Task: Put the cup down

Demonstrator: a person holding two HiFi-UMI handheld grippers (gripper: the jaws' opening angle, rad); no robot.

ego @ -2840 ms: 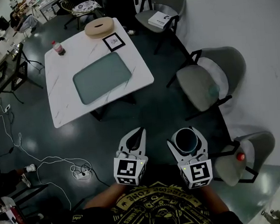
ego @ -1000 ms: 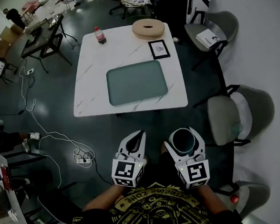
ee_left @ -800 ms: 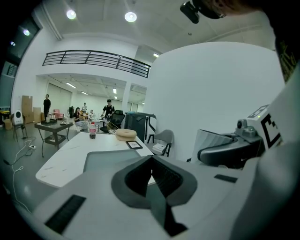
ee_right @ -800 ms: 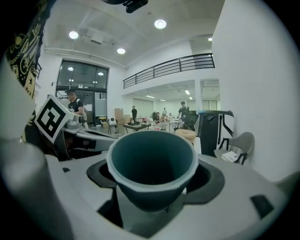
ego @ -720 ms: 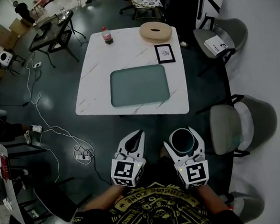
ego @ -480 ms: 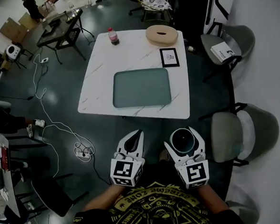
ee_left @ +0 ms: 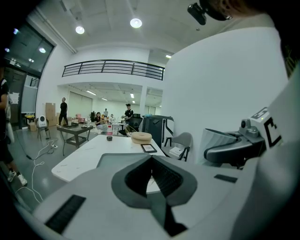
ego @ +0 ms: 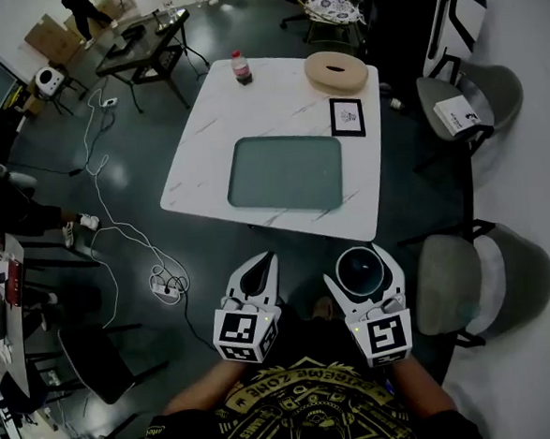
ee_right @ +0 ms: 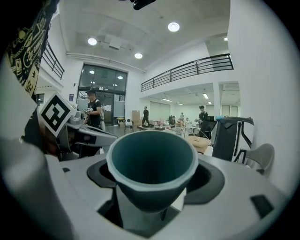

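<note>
Two hand-held grippers are held side by side, close to the person's chest and above a dark floor (ego: 171,343). The left hand-held gripper (ego: 260,262) is clenched: its jaws meet at the tips and nothing is between them, as the left gripper view confirms (ee_left: 152,161). The right hand-held gripper (ego: 362,262) is grasping a dark teal cup (ego: 360,272), with one jaw pressed against each side. In the right gripper view the cup (ee_right: 151,161) stands upright between the jaws of the right hand-held gripper (ee_right: 152,192), its pale rim and empty inside facing up.

Ahead of the person, well apart from the cup, stands a white marble counter (ego: 204,144). A flat teal tray (ego: 286,173) lies near the counter's near edge. Beyond the tray are a small bottle (ego: 241,67), a wooden ring (ego: 336,71) and a black framed card (ego: 348,118). A grey chair (ego: 481,279) stands to the right of the cup, and a white cable (ego: 116,234) trails across the floor on the left.
</note>
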